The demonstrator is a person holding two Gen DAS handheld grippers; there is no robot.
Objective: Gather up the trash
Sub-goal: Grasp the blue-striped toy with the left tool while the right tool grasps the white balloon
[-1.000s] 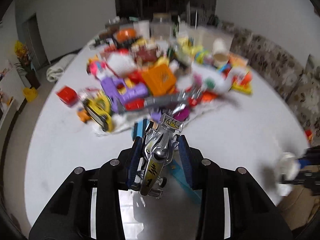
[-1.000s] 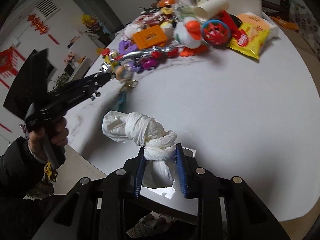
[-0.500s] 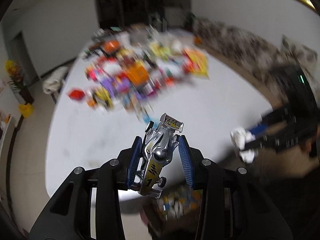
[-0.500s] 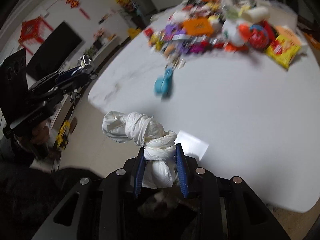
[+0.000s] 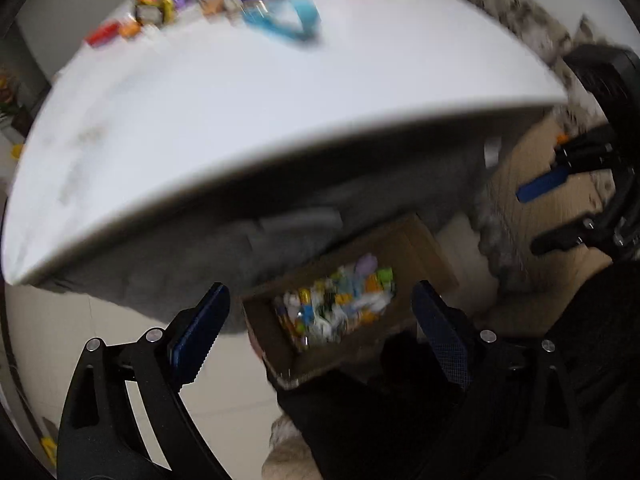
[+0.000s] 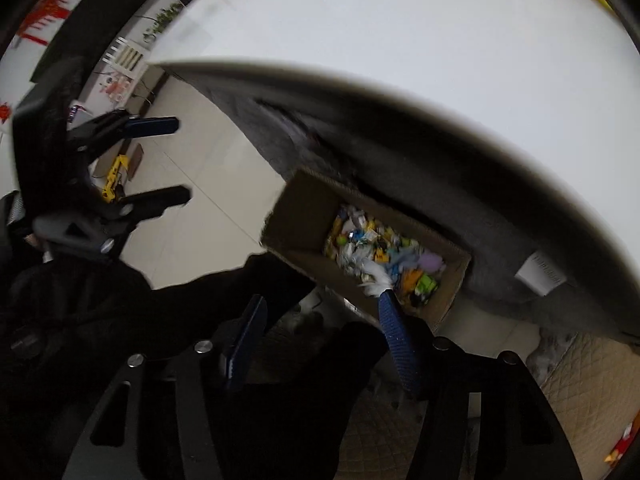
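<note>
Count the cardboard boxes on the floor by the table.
1: the cardboard box, open and holding mixed trash, sits on the floor partly under the white table edge. Others may be hidden beneath the table.

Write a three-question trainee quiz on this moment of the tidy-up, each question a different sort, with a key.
1. True or false: the left gripper holds a toy car.
2. Where does the cardboard box sit? A) on the table B) on the floor beside the table C) on a chair
3. Fill in: the box already holds many small ______ items.

Key: 1 false, both grippers have just opened and nothing is between the jaws; 2 B; 3 colourful.
</note>
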